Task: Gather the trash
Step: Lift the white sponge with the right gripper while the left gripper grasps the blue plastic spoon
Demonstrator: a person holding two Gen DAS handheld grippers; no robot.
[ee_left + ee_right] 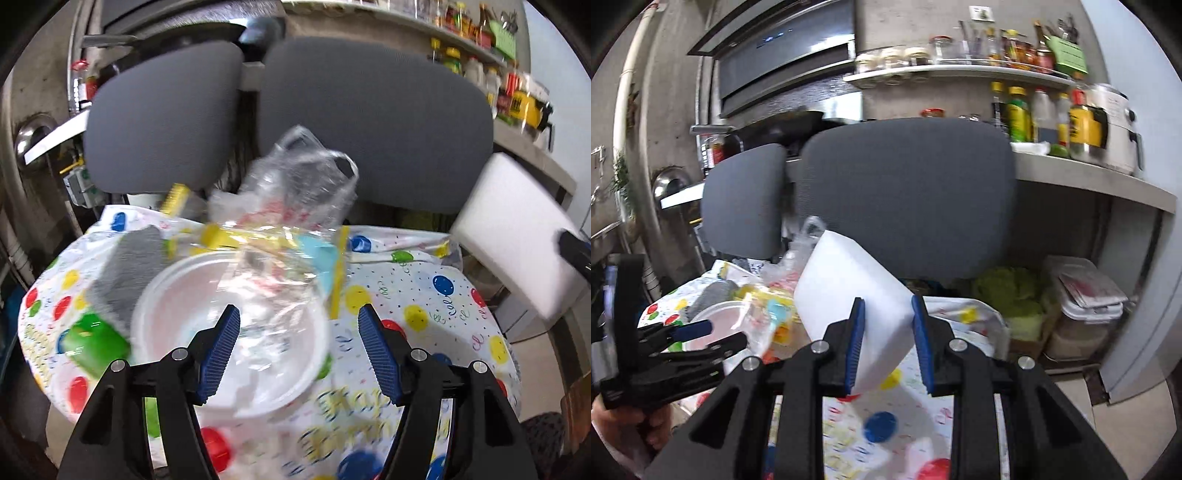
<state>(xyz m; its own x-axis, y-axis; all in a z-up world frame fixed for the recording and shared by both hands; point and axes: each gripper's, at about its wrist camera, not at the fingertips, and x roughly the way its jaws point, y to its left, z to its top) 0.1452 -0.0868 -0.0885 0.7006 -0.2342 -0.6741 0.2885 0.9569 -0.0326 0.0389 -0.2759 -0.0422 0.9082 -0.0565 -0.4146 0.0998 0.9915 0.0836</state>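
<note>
A: Two grippers over the balloon-print tablecloth (436,295). The right gripper (888,343) pinches a white foam block (849,295), pads pressed on both its sides, lifted above the cloth's right edge.

B: And the left gripper (299,350) hangs spread wide, nothing between its pads, above the white foam bowl (184,295) near the cloth's front edge.

A: Crumpled clear plastic wrap (299,184) piles at the back edge, spilling into the bowl; a grey sponge (125,273) touches the bowl's left rim.
</note>
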